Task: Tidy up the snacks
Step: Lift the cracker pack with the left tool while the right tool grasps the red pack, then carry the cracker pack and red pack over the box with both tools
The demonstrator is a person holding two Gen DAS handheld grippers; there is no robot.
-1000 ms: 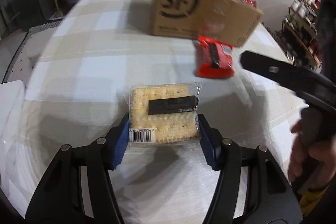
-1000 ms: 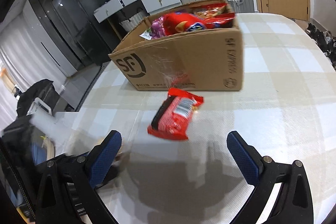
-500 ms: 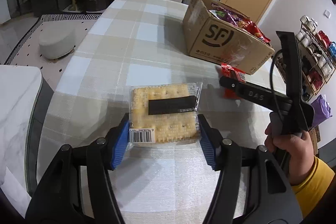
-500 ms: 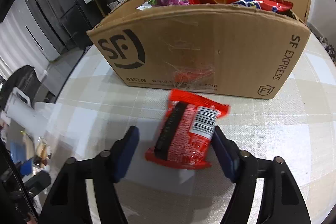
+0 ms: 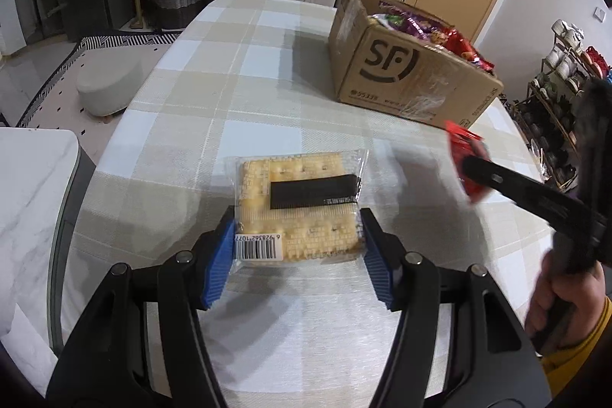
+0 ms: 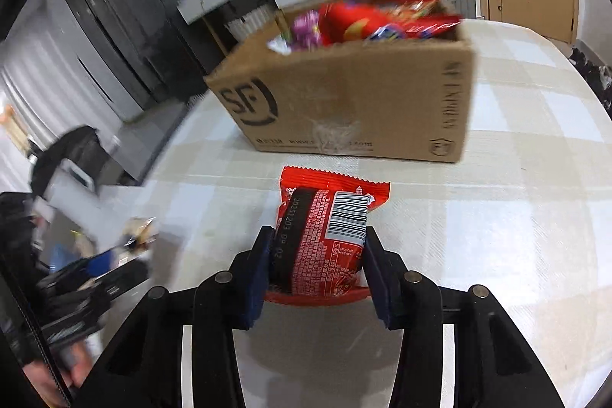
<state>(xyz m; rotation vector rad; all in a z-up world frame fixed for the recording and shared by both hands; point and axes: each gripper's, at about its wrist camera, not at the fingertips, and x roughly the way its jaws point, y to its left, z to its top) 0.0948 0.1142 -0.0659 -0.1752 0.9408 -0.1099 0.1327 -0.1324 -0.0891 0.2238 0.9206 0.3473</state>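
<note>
My left gripper [image 5: 297, 247] has its jaws clamped on the cracker pack [image 5: 300, 203], my right gripper [image 6: 317, 268] grips the red snack [image 6: 325, 239]. Both must go into the box [image 6: 344, 106].

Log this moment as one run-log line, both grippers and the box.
left gripper: shut on cracker pack | right gripper: shut on red snack packet | cardboard box: on table, holds snacks

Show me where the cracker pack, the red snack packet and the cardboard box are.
cracker pack [image 5: 302, 201], left wrist view, on the crackers under the clear wrap.
red snack packet [image 6: 325, 239], right wrist view, on its printed red face beside the barcode.
cardboard box [image 6: 344, 102], right wrist view, on its front wall.
</note>
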